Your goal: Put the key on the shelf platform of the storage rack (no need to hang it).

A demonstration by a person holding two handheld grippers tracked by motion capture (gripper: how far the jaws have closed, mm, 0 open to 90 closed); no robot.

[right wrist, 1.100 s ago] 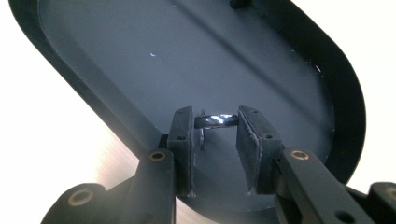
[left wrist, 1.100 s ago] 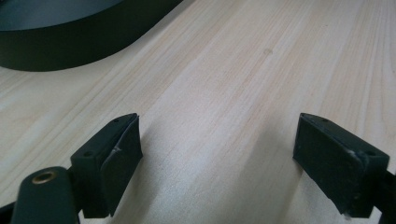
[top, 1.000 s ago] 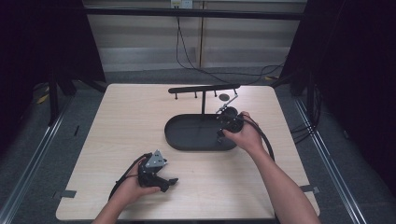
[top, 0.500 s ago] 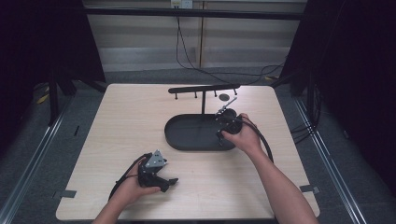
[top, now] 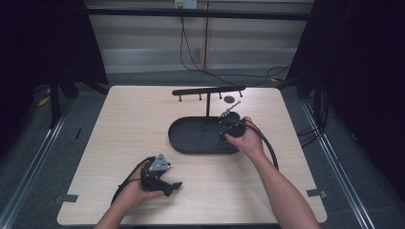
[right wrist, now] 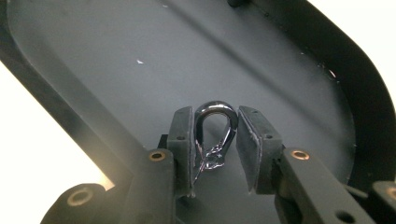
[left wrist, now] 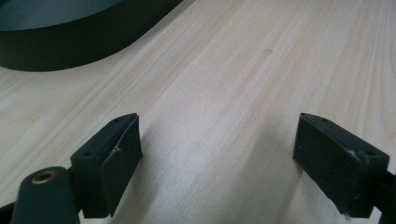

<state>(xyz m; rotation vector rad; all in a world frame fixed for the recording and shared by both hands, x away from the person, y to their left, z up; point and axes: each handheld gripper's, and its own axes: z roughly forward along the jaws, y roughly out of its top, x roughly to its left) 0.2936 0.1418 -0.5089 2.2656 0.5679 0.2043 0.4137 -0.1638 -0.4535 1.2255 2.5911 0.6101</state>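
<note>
Both forearms reach in from the near edge, one gripper low and idle, the other clamped tight.

The left gripper [top: 160,175] sits in the left hand [top: 136,191] close to the near edge of the desk [top: 124,124], its grey three-cornered plate facing up and its cable looping back beside the wrist; in the left gripper view its two black fingers [left wrist: 109,156] stand wide apart with only bare wood between them. The right forearm stretches farther forward and inward, the right hand [top: 246,140] wrapped around the right gripper [top: 229,128], which tips downward. In the right gripper view its fingers [right wrist: 182,140] are drawn close together, pressing on a small metal loop [right wrist: 212,135].
</note>
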